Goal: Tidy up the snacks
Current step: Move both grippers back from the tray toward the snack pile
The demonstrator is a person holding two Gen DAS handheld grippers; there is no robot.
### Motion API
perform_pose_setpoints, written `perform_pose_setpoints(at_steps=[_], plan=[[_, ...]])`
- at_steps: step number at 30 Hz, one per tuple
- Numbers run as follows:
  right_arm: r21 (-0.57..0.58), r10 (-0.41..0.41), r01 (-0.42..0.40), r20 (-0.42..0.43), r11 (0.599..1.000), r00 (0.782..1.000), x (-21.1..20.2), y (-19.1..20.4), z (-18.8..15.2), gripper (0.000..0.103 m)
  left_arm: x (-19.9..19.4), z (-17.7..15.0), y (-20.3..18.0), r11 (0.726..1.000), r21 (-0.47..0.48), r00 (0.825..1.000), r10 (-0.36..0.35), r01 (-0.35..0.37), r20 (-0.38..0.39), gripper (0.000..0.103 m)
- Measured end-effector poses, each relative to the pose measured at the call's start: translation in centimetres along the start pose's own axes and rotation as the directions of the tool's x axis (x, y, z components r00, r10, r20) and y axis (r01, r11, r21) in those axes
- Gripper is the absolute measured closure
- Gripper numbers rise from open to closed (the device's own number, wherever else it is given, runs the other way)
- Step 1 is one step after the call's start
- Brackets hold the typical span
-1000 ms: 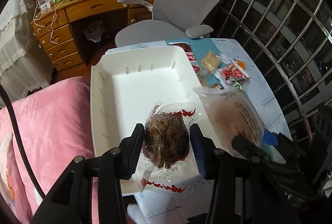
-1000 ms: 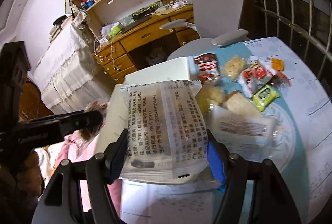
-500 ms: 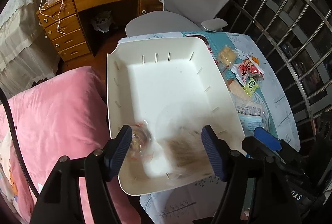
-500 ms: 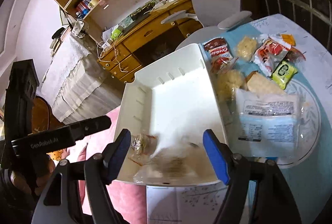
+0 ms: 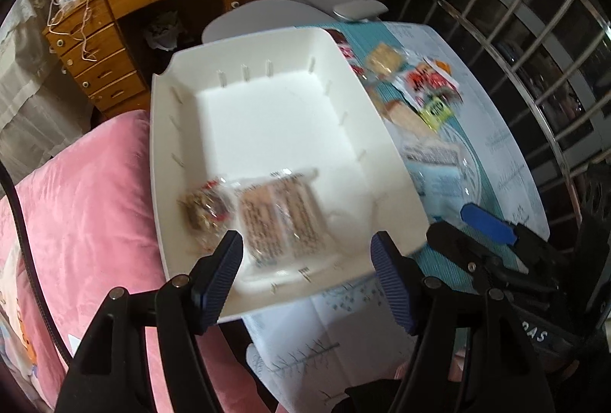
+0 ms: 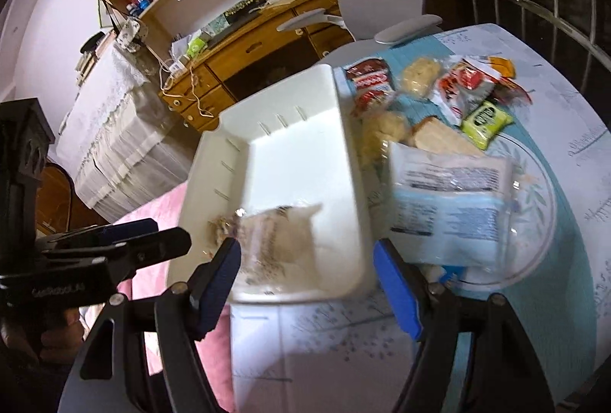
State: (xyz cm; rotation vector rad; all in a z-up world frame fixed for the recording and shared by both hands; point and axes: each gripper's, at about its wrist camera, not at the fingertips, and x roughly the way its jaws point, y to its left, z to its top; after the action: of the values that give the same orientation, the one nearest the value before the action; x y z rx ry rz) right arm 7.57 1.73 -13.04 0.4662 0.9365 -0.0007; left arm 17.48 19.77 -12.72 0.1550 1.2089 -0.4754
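Item: white tray (image 5: 267, 130), rigid moulded plastic, rectangular with rounded corners, sloped walls, short raised ribs along the inside; it sits at the desk (image 5: 496, 153) edge, beside a pink bed cover (image 5: 84, 206)

Contents: two packets, both at the near end. Dark snack packet (image 5: 204, 210), clear crinkled film with red print, lumpy brown filling. Pale wafer packet (image 5: 280, 218), flat, oblong, translucent film with black small print. They lie side by side, touching or nearly so; blur hides the edge

Left claw (image 5: 305, 268): released, nothing between the ribbed blue pads, poised over the tray's near rim. Its jaws have just been opening, and the dark packet lies below, free of them

Right claw (image 6: 305, 275): released as well, jaws wide, empty, above the tray's near corner

Remaining stock: loose on the teal desk cloth to the right of the tray. Large white-and-blue packet (image 6: 446, 206), soft, glossy, resting on a clear glass plate (image 6: 534, 222); green packet (image 6: 485, 119); red-and-white packets (image 6: 458, 88); several pale cakes in clear wrap

Handling note, as judgement: the drop looks done, so the next step is to collect from the loose pile. Best to lift both claws clear of the rim first, since a snag could tip the overhanging tray off the desk. Film wrappers are slippery and crush easily; pinch flat packets across the short side, gently, and place later ones toward the empty far end
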Motion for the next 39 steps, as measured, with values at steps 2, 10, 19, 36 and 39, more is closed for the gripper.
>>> perform_pose_setpoints(at_steps=[2,10,19,36,39], plan=[[-0.007,-0.013,0.013,-0.007,1.000,1.000,-0.4,-0.7,-0.2,0.030,0.2,-0.6,-1.0,1.000,0.009,1.000,-0.011,0.011,-0.012,0.035],[-0.053,-0.083,0.081,-0.037,0.995,0.996,-2.0,-4.5,-1.1,0.030,1.0,-2.2,-4.4,1.000,0.012,0.999,-0.002,0.002,-0.042,0.035],[-0.145,-0.093,0.077,-0.102,0.986,0.990,-3.0,-8.5,0.6,0.028,1.8,-2.6,-8.1,1.000,-0.010,0.994,0.020,-0.021,-0.103,0.030],[-0.513,-0.116,0.017,-0.162,0.858,0.980,-2.6,-12.3,4.4,0.017,6.5,-1.3,-14.4,0.996,-0.088,0.995,0.010,-0.019,-0.096,0.021],[-0.570,-0.100,-0.016,-0.171,0.821,0.980,-2.3,-13.0,4.5,0.016,7.7,-1.4,-15.5,0.998,-0.057,0.996,0.031,-0.036,-0.080,0.021]])
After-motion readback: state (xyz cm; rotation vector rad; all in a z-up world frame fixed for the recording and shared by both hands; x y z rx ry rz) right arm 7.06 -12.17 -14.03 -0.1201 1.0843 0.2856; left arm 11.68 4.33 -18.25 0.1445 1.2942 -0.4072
